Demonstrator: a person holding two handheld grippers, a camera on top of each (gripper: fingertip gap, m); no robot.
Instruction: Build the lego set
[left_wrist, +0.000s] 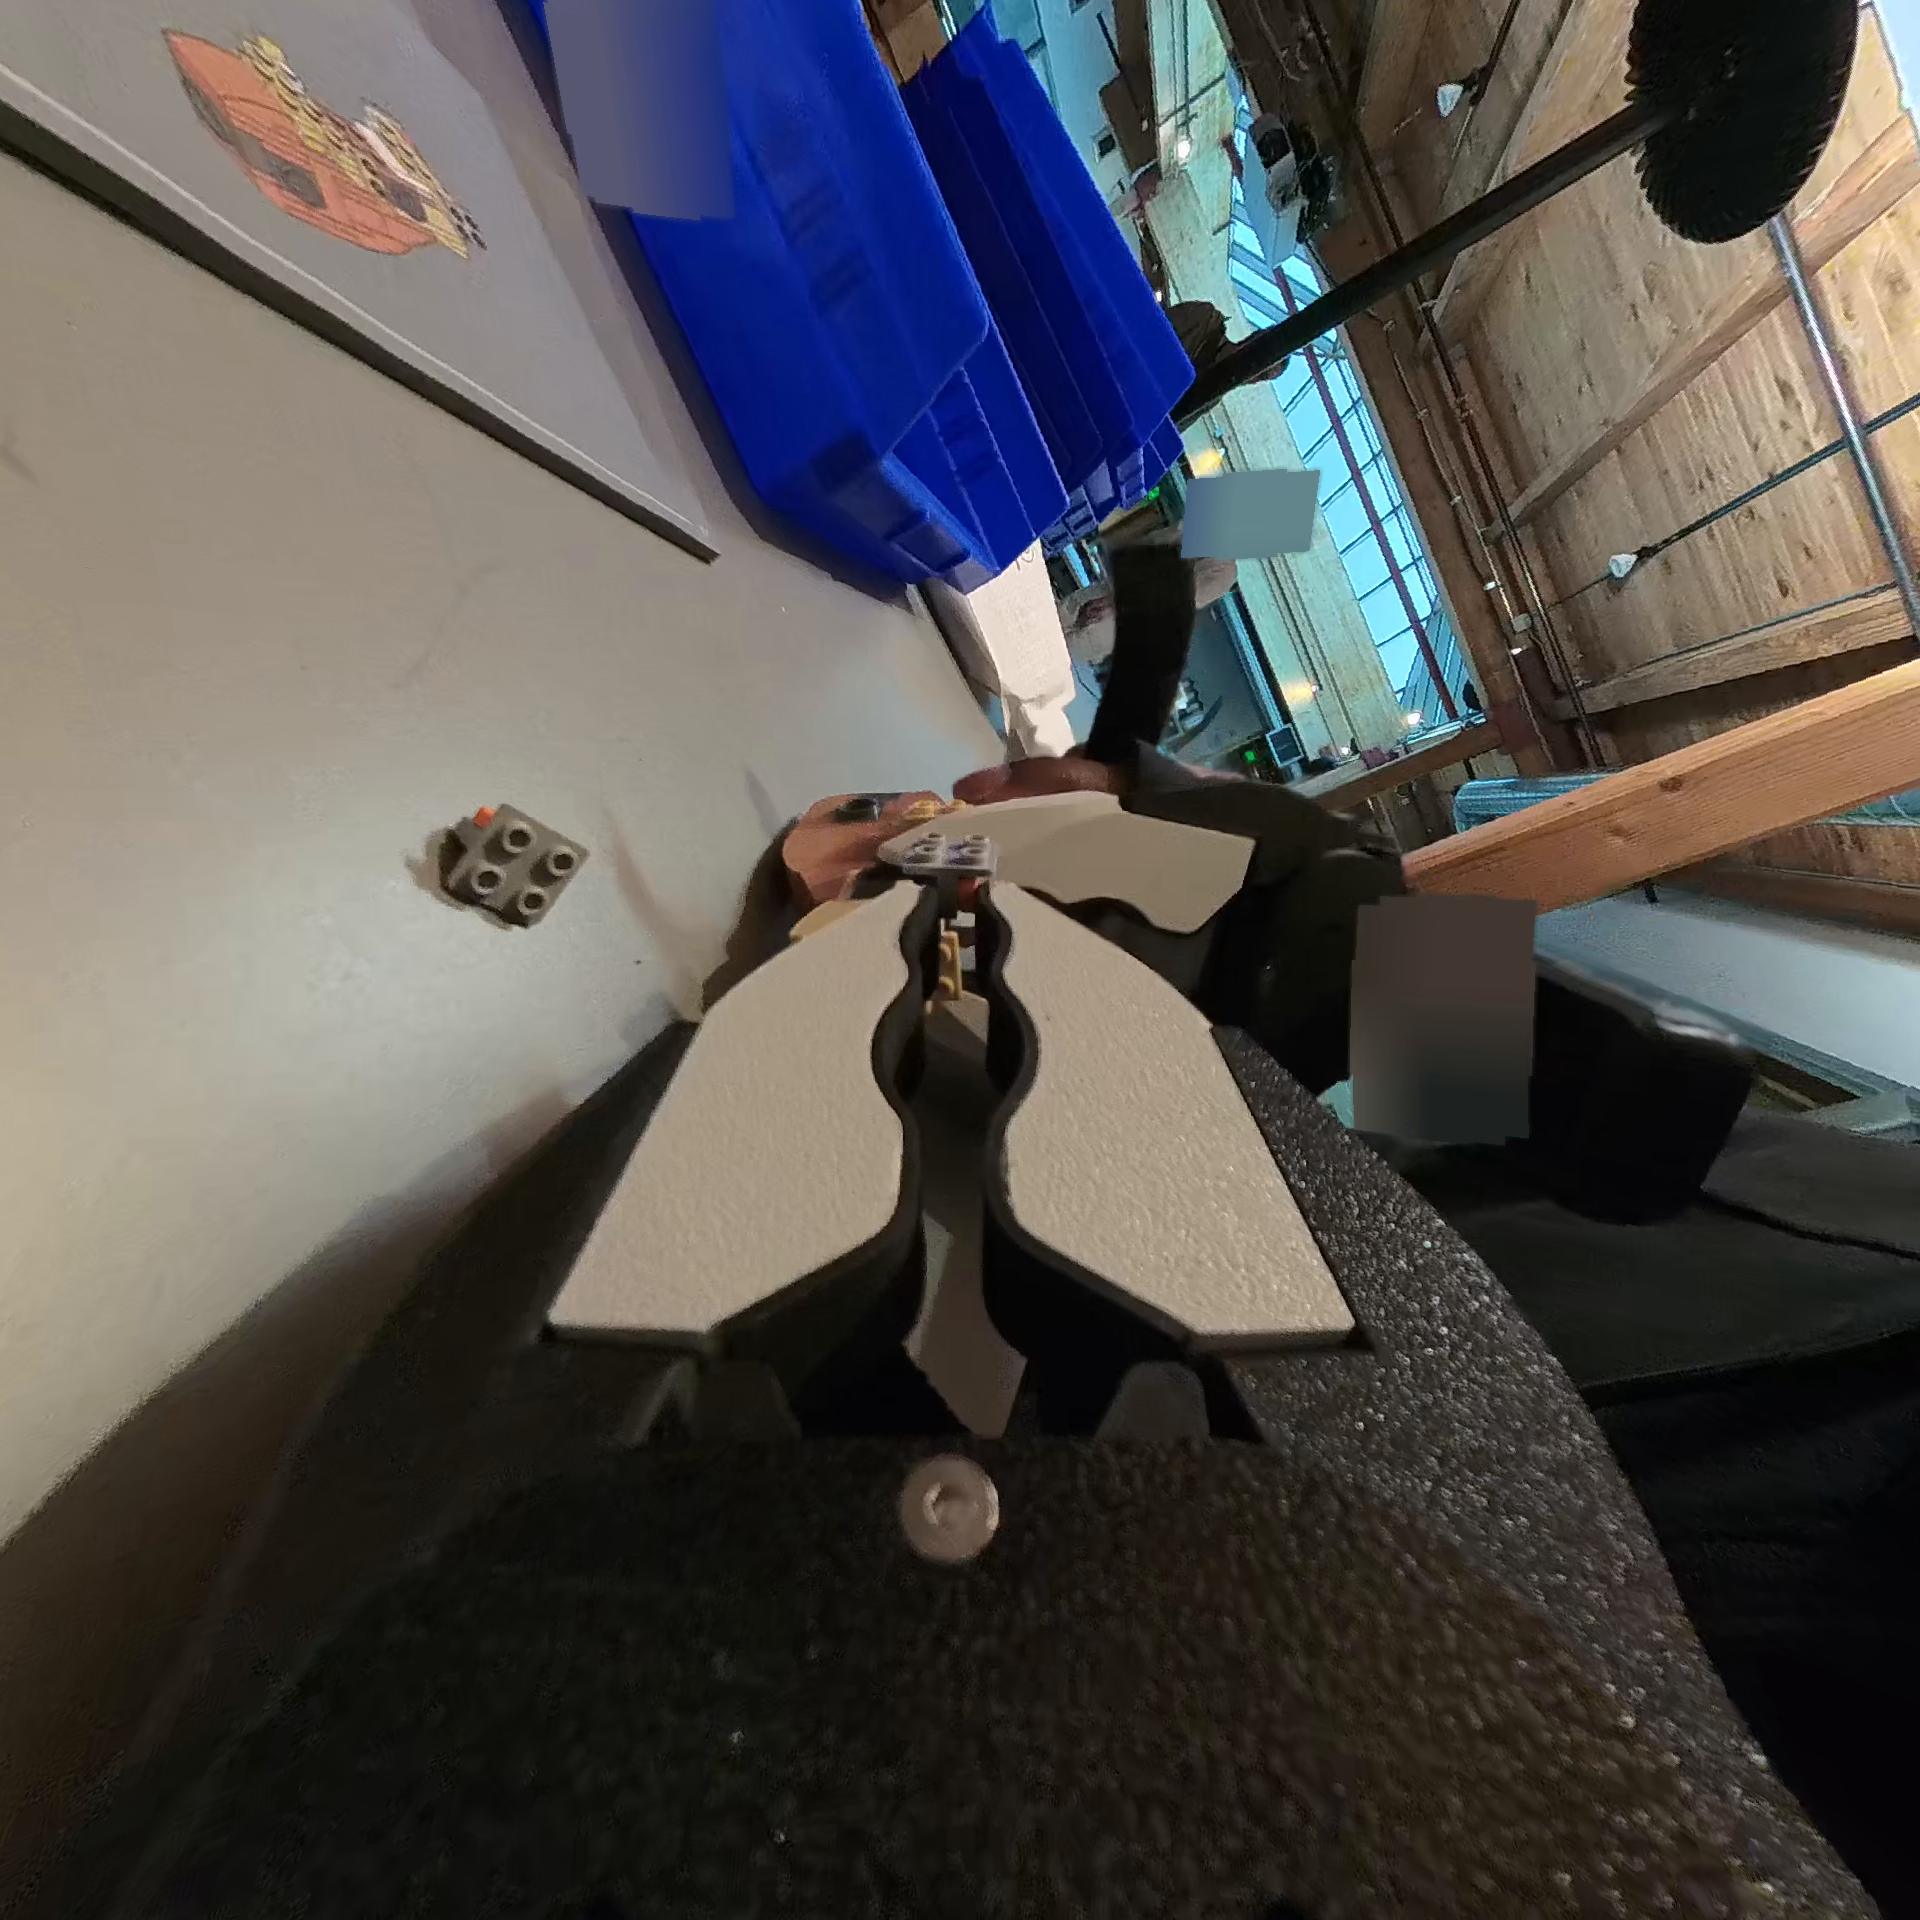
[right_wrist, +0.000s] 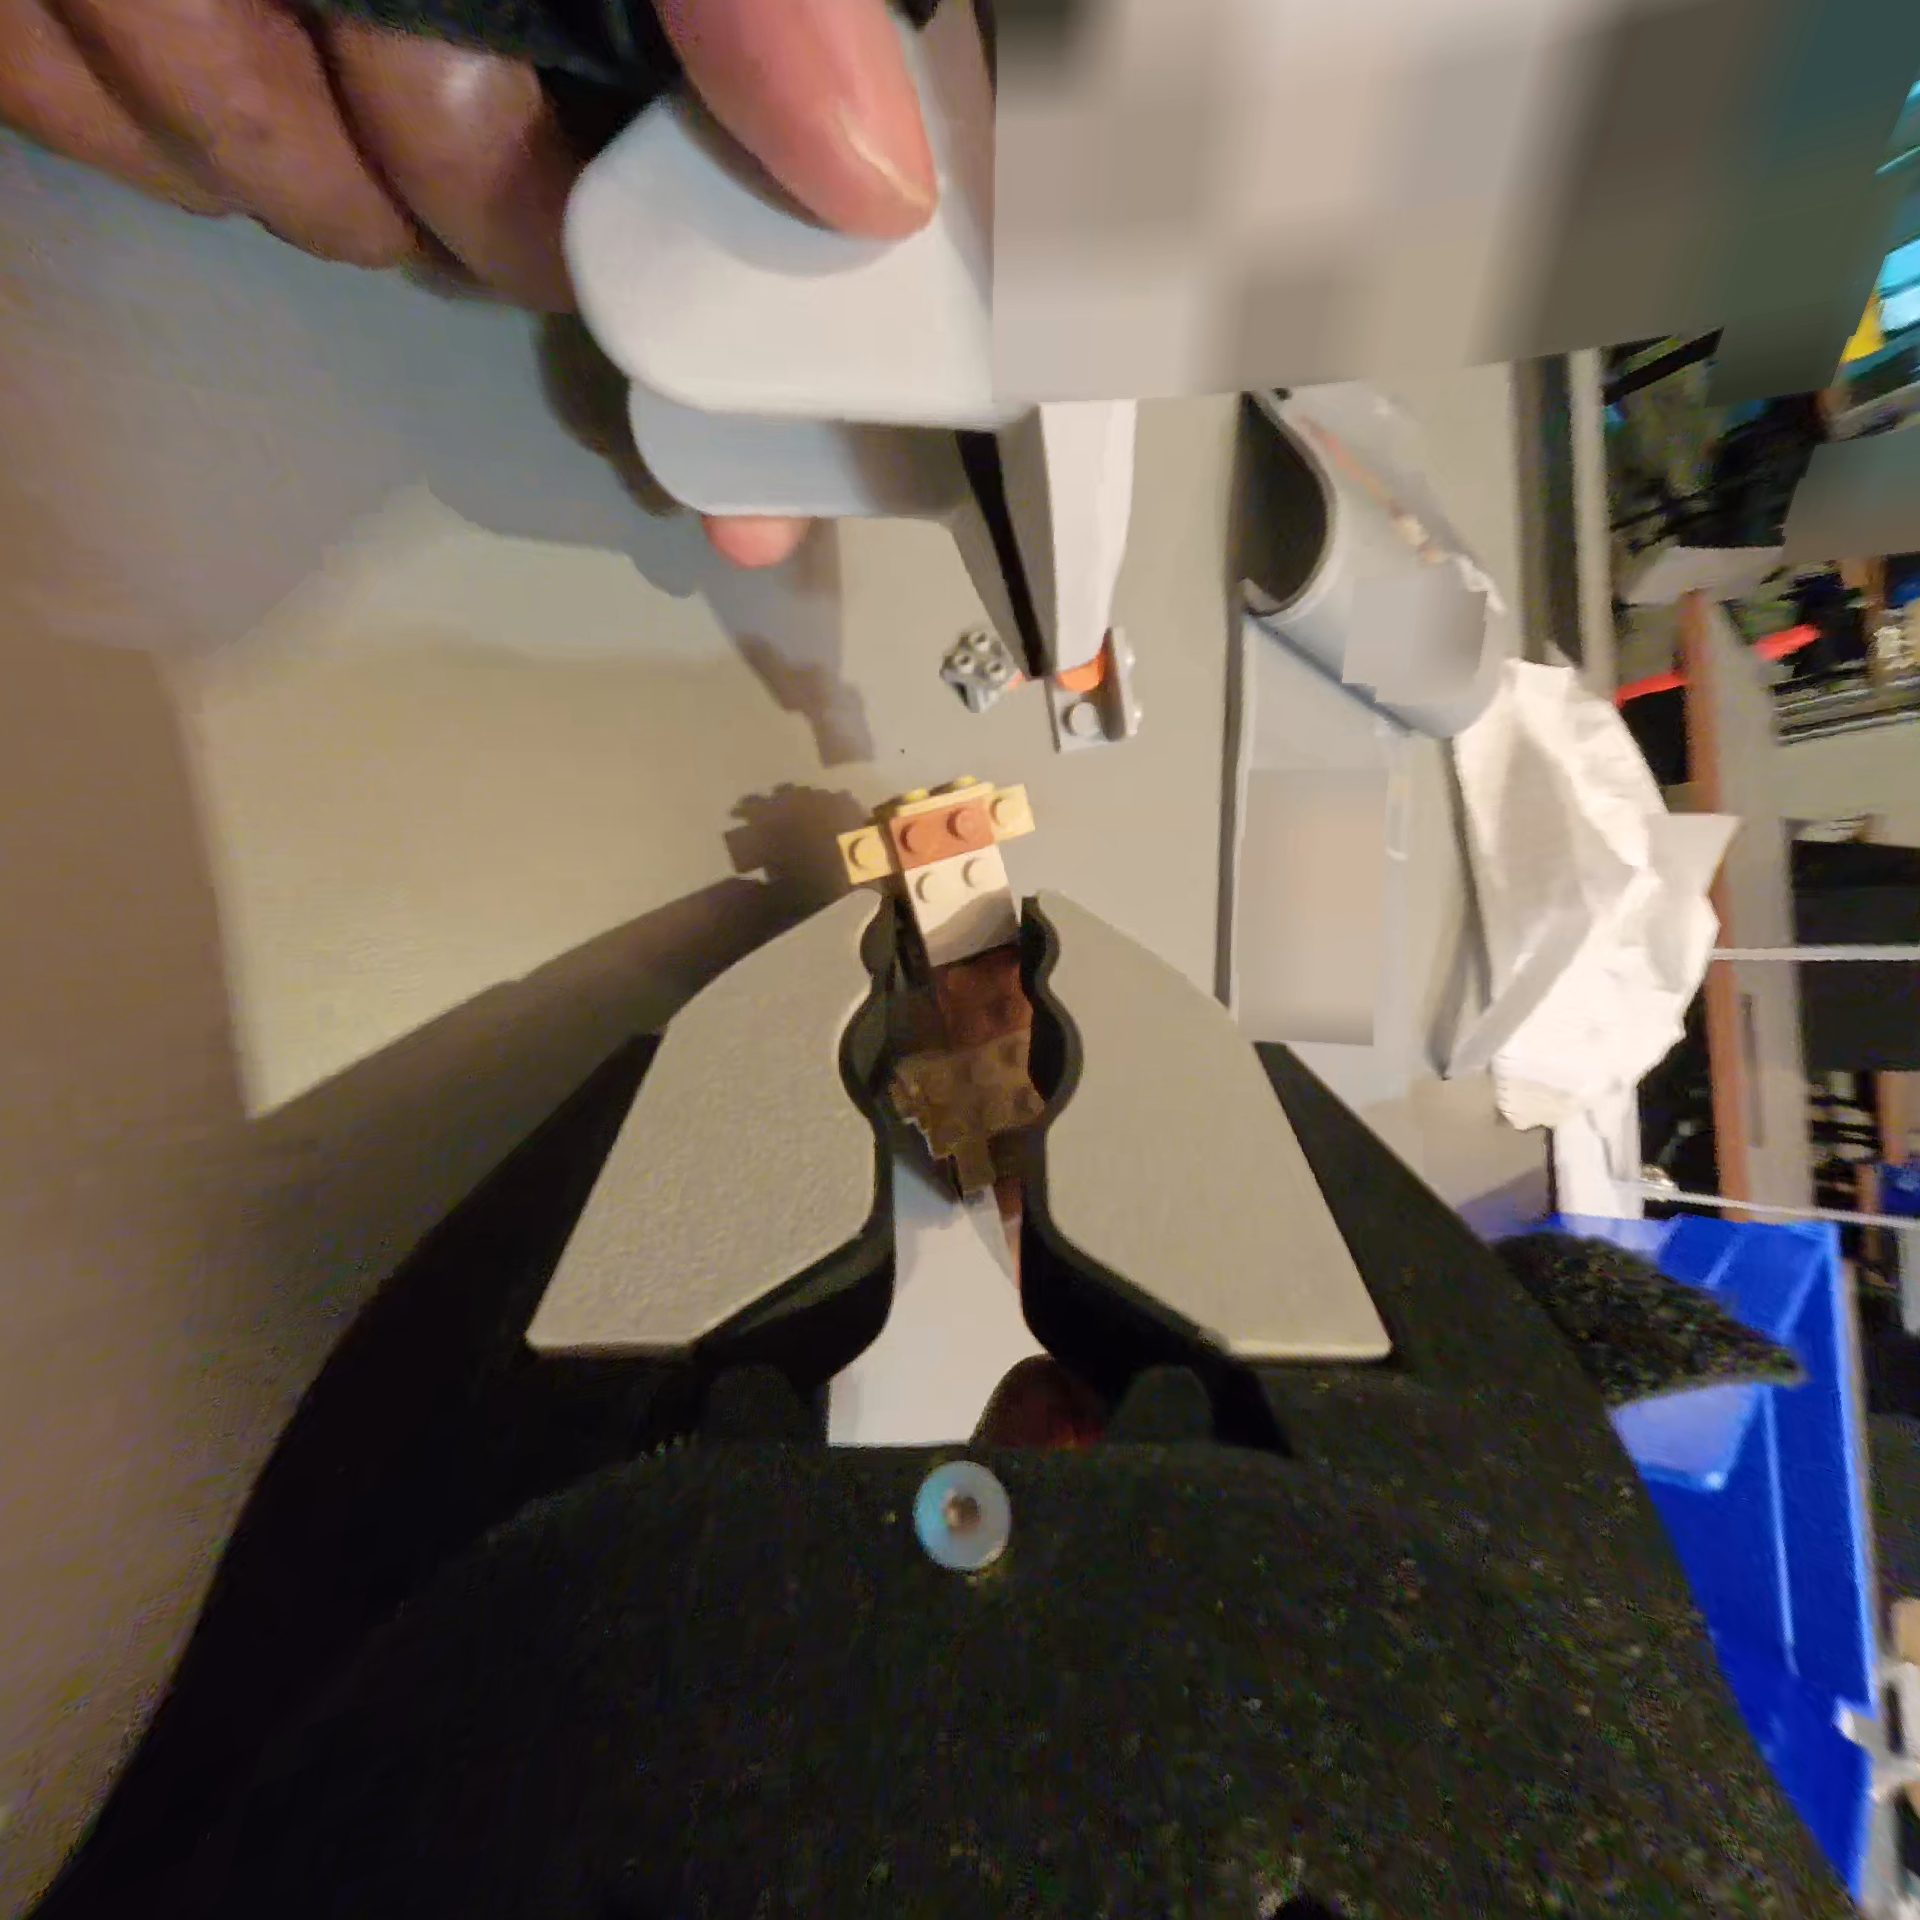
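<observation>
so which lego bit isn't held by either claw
The dark grey four-stud piece lying alone on the table; the grey plate is in the left claw, the tan-brown assembly in the right.

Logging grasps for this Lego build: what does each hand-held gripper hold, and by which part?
Right hand-held gripper: the tan-and-brown assembly, by its lower brown end. Left hand-held gripper: a small grey plate, by its underside.

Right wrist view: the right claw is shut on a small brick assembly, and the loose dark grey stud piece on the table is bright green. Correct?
Not quite. The right claw is shut on the brick assembly, but the loose stud piece is dark grey, not green. The right wrist view shows this.
</observation>
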